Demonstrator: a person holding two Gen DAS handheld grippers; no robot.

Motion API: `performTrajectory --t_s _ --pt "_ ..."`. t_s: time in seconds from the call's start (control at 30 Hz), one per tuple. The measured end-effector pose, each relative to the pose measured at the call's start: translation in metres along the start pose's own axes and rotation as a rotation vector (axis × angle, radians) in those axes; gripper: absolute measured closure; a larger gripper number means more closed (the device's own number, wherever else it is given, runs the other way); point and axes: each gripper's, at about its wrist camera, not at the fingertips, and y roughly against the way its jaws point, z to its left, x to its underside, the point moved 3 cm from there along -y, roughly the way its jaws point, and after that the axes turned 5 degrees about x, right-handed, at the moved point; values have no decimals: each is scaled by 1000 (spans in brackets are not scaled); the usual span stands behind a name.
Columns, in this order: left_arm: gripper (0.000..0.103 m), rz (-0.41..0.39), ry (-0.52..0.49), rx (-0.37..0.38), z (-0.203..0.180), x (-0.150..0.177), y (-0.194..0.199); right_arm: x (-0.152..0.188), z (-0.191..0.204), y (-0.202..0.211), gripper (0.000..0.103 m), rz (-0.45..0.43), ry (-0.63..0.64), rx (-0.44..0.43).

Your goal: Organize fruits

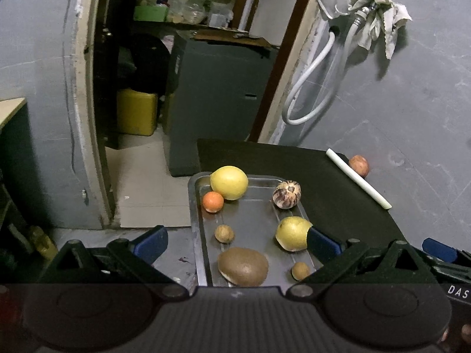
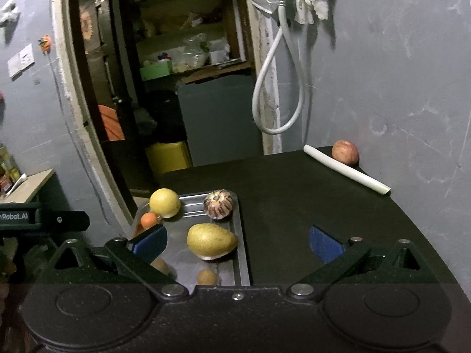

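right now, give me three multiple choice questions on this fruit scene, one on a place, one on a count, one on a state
1. Where does the red apple lie?
A. on the tray
B. on the dark table by the wall, behind the white tube
C. in the left gripper

2. How many fruits lie on the metal tray in the left wrist view?
A. four
B. five
C. seven

3. How is the right gripper?
A. open and empty
B. shut on the orange
C. shut on the white tube

Answers:
1 B, the apple sits at the table's far corner, off the tray.
2 C, seven count out: big yellow fruit, orange, striped one, yellow-green one, large brown one, two small brown ones.
3 A, its blue pads stand wide apart with nothing between them.
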Motion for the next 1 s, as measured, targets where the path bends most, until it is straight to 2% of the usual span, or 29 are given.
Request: performTrajectory --t_s 0.4,1.0 --pt "1 -50 57 -66 -28 43 47 18 -21 48 1 -15 47 -57" --pt "1 -160 112 -153 -57 88 99 38 -43 96 1 -130 35 -75"
